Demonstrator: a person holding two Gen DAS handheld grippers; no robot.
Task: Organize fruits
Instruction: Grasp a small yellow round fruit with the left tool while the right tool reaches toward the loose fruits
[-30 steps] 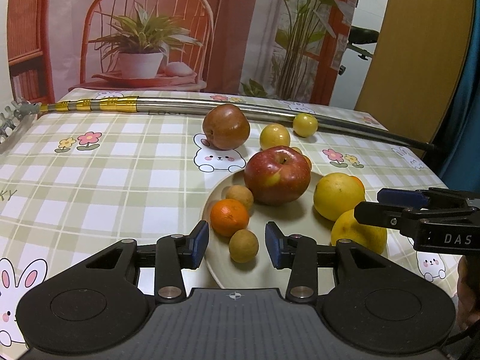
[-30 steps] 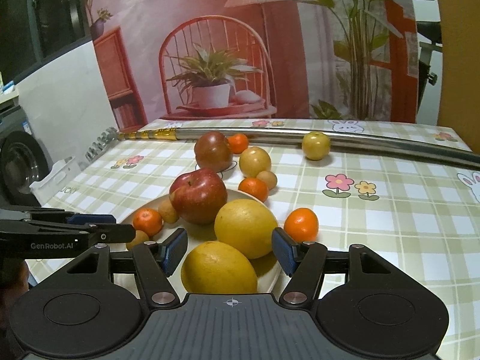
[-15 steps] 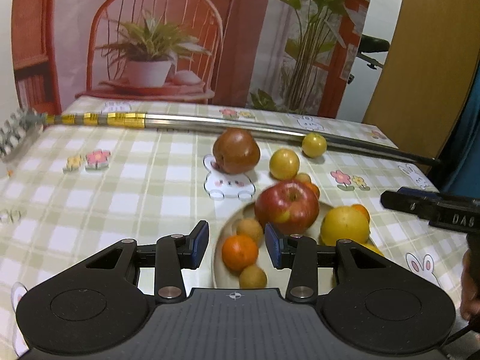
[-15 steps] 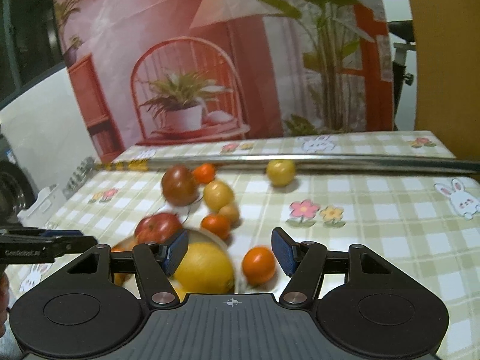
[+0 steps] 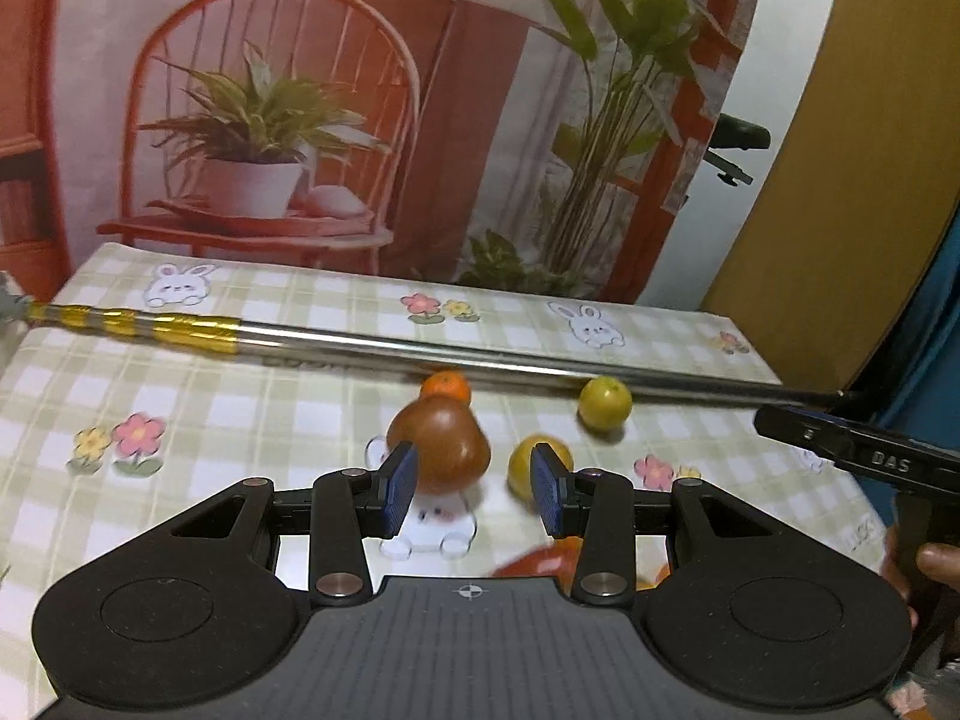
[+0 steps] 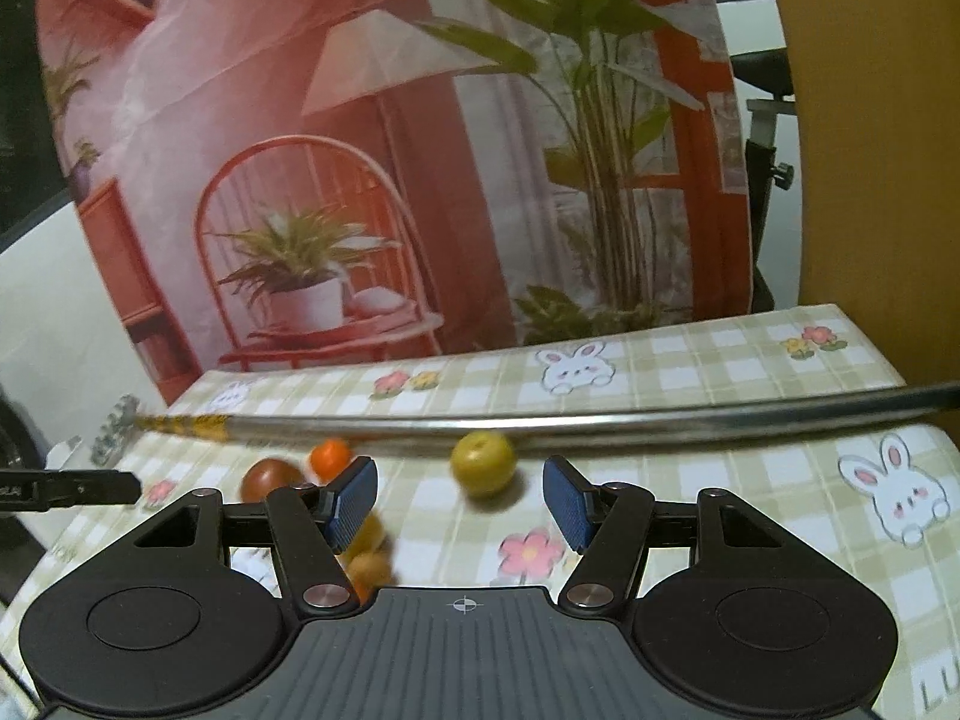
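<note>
A smooth, round yellow-green fruit is being framed just ahead of the right gripper, beside a shiny metal pole. Both the right gripper and the left gripper are being held wide open and empty above the checked-cloth counter.

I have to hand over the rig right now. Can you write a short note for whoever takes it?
Left gripper: open, empty, facing the dark red-brown fruit.
Right gripper: open, empty, facing the yellow-green fruit by the metal pole.
Also loose on the tablecloth: small orange behind the brown fruit, yellow fruit beside it.
Done: the plate is out of view, so I cannot tell.
Left: these loose fruits, not yet picked up.
</note>
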